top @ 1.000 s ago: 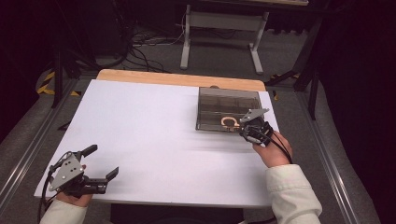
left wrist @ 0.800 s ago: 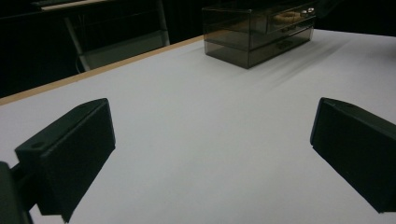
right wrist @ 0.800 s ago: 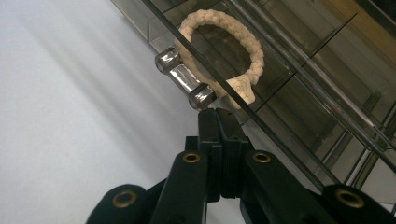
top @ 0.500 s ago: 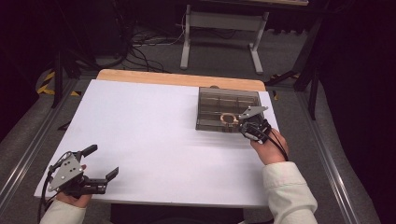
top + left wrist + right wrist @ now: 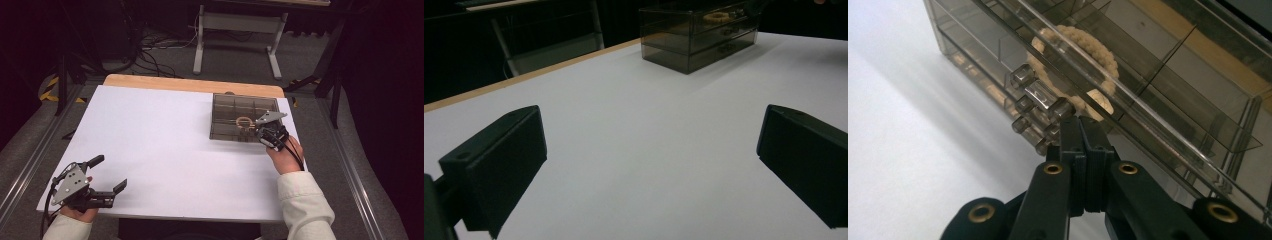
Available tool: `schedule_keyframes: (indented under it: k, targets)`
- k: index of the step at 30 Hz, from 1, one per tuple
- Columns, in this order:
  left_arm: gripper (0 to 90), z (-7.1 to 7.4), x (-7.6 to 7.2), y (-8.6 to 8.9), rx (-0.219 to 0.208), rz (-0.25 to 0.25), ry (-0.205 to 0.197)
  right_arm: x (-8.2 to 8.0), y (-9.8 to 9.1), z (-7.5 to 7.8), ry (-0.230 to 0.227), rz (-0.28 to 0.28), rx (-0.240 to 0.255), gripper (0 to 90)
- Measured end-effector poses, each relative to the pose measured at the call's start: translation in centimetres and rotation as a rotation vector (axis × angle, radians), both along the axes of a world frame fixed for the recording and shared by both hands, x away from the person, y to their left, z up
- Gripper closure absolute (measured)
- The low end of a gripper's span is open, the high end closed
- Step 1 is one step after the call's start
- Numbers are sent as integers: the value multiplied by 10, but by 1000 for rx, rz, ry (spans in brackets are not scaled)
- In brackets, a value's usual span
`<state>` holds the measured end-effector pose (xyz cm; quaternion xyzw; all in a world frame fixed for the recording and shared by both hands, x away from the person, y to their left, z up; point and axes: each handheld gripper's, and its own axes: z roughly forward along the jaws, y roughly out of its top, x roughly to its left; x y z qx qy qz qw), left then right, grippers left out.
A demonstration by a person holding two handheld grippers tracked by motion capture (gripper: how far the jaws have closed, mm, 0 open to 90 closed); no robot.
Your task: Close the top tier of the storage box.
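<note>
My right gripper (image 5: 263, 131) sits at the front right corner of the smoky transparent plastic drawer box (image 5: 235, 107), jaws pressed fully together with nothing between them. In the right gripper view the closed tips (image 5: 1082, 131) are right up against the cluster of small clear square drawer knobs (image 5: 1040, 95) on the box front; can't tell if they actually touch. The beige braided rope ring (image 5: 244, 121) lies flat inside the box, in a top compartment toward the front, just behind the knobs and just beyond my tips.

The box stands on the white tabletop (image 5: 165, 140) near its far right corner, its right side close to the tabletop's right edge, so there's little room on that side. The strip of bare wood (image 5: 190, 84) along the far edge is just behind the box.

My left gripper (image 5: 100, 176) is at the near left corner of the tabletop, close to the front edge, jaws spread wide and holding nothing. Between the two grippers the white surface is open: wide clear room to the left of the box and in front of it.
</note>
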<state>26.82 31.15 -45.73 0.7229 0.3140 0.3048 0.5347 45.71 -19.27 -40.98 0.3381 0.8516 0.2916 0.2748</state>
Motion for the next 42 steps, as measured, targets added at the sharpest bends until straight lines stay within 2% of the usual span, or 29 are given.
schedule_keyframes:
  k: [4, 5, 7, 11, 16, 23, 42]
  targets:
    - [6, 0, 1, 0, 6, -2, -2, 2, 2, -2, -22, -36, 3, 900]
    - [6, 0, 1, 1, 16, -2, -7, 3, 2, -3, -20, -43, 11, 900]
    - [6, 0, 1, 0, 5, -2, -1, 3, 2, -3, -15, -49, 22, 900]
    - [6, 0, 1, 0, 9, -2, -2, 2, 2, -3, -17, -55, 18, 899]
    - [6, 0, 1, 0, 8, -2, 2, -2, 0, 0, -8, -33, 4, 899]
    - [6, 0, 1, 0, 8, -2, 2, -17, -5, 8, -5, -16, 51, 875]
    - [6, 0, 1, 0, 9, -3, -1, -35, -6, 19, -21, 7, 82, 846]
